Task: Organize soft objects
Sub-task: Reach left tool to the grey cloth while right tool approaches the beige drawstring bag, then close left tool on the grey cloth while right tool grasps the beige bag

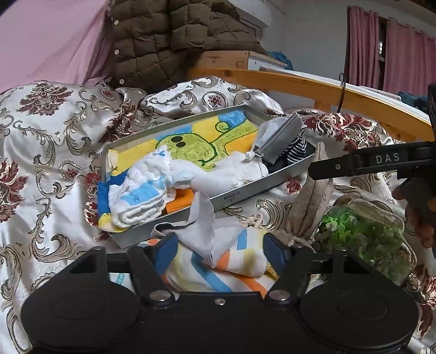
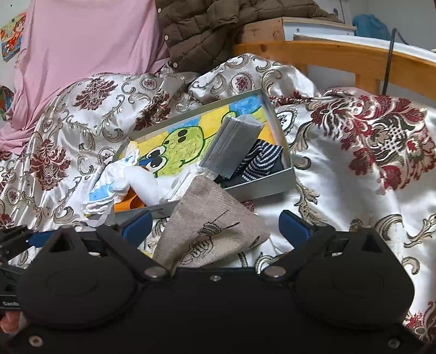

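A grey metal tray (image 1: 239,194) (image 2: 272,188) lies on the bed, lined with a yellow-green cartoon cloth (image 1: 190,147) (image 2: 179,152). In it are a white-and-blue cloth (image 1: 141,190) (image 2: 109,185), a grey pouch (image 1: 280,139) (image 2: 231,144) and a striped dark sock (image 1: 295,152) (image 2: 259,160). My left gripper (image 1: 220,250) is open over a striped pastel cloth (image 1: 231,264) in front of the tray. My right gripper (image 2: 215,226) is open around a beige cloth bag (image 2: 215,231) with an insect drawing; that bag also shows in the left wrist view (image 1: 310,207).
A floral satin bedspread (image 1: 54,136) (image 2: 354,152) covers the bed. A clear bag of green bits (image 1: 365,234) lies right of the left gripper. A brown quilted jacket (image 1: 163,35) (image 2: 218,24) and a wooden bed rail (image 1: 313,87) (image 2: 340,57) stand behind.
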Demonstrator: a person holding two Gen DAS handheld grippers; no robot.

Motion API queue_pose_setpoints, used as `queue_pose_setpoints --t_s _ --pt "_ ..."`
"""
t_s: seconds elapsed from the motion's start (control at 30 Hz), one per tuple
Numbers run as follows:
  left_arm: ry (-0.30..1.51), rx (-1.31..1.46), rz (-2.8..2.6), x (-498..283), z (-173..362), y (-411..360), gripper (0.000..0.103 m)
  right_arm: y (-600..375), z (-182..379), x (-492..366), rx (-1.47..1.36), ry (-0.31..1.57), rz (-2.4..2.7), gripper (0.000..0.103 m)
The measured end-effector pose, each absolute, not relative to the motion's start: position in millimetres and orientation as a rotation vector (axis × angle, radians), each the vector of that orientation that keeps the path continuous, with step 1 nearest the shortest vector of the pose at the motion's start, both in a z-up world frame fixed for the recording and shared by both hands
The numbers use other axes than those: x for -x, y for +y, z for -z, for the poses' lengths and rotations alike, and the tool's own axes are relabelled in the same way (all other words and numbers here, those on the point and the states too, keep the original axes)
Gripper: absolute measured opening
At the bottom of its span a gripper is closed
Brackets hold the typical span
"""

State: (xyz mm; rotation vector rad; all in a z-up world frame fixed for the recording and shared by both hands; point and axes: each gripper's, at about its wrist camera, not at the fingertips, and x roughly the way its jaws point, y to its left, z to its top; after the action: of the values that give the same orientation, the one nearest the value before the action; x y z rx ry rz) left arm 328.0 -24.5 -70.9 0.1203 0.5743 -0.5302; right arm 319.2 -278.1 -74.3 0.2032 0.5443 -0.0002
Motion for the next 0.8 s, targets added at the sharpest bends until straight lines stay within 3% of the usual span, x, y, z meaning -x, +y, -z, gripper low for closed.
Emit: queue_pose_setpoints --t_s 0.07,0.17,0.43,0.63,0.8 --pt "0.59 -0.128 0.533 -329.5 71.3 -26.6 0.054 -273.9 74.8 -318.2 -0.193 0.548 -0.003 0.091" --pt "0.614 -0.127 0.527 -331.0 72.3 -28.4 0.046 -269.6 76.0 -319.0 -0.182 0.553 -0.004 0.09" --pt "0.661 -0.079 0.492 -336.9 70.3 -25.8 0.017 -269.4 81.6 -321.3 -0.19 0.58 -0.018 0.058" --pt "0.702 -0.108 0.462 -337.4 72.2 -31.7 0.01 -269.8 81.0 -319.5 -0.185 0.588 -0.016 0.039" --pt "0.729 -0.119 0.427 -338.8 73.0 -33.1 0.016 -273.6 81.7 -317.4 -0.205 0.6 -0.01 0.029"
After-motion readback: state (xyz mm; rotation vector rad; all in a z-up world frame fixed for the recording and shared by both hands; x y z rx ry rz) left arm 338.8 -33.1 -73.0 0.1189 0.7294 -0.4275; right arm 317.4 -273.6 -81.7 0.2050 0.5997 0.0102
